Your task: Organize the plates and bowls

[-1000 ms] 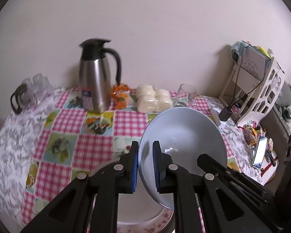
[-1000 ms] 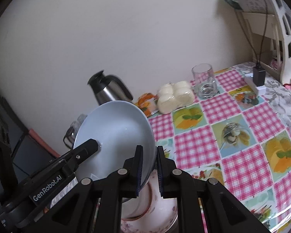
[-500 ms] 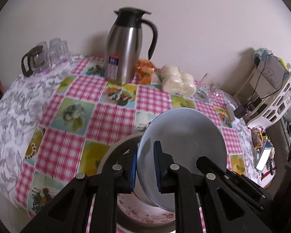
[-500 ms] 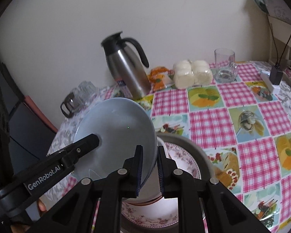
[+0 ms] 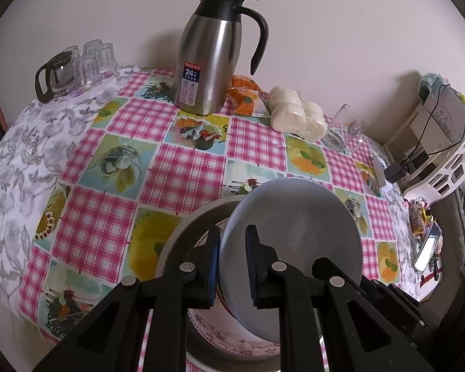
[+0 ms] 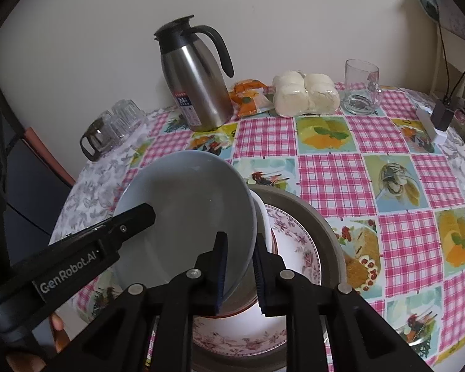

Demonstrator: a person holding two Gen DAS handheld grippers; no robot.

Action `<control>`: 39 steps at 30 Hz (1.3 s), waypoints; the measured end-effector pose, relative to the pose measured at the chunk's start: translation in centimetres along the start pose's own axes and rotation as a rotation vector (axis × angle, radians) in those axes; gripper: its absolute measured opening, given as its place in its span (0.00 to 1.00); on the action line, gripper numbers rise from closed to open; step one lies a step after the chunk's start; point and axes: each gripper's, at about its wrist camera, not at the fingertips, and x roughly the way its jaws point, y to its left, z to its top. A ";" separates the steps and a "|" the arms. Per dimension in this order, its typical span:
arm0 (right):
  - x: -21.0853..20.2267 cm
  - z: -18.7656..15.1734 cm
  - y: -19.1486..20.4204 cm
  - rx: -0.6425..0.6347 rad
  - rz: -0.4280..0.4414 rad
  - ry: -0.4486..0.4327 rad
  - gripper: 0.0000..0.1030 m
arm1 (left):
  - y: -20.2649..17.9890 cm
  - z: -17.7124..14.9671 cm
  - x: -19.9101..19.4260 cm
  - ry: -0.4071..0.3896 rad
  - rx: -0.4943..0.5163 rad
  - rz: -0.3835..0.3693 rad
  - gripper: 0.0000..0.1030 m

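A: The pale bowl (image 6: 186,214) has come down onto the stacked plates (image 6: 297,248) near the worktop's (image 5: 183,167) front edge.
B: Left claw (image 5: 232,263) pinches its rim; right claw (image 6: 239,266), just been opening, straddles the opposite rim. Checked cloth, bare wall behind.

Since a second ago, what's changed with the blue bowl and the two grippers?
The blue bowl, carried by both grippers, has come down onto the stack of floral plates. The right gripper has just been opening, its pads easing off the rim between them; the left gripper stays clamped on the opposite rim. The steel jug and glass mug have not moved.
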 end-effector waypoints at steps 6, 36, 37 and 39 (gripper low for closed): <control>-0.1 0.0 0.3 -0.017 0.009 -0.006 0.32 | 0.2 0.1 0.0 -0.006 -0.011 -0.002 0.14; -2.7 -0.8 -0.1 -0.042 -0.043 -0.093 0.80 | 0.8 -0.7 -3.5 -0.117 -0.017 0.066 0.78; -2.8 -1.0 -0.2 -0.037 -0.046 -0.096 0.82 | 1.1 -0.9 -3.6 -0.120 -0.018 0.080 0.81; -3.0 -1.5 -0.4 -0.035 -0.048 -0.103 0.84 | 1.6 -1.6 -3.8 -0.122 -0.027 0.100 0.83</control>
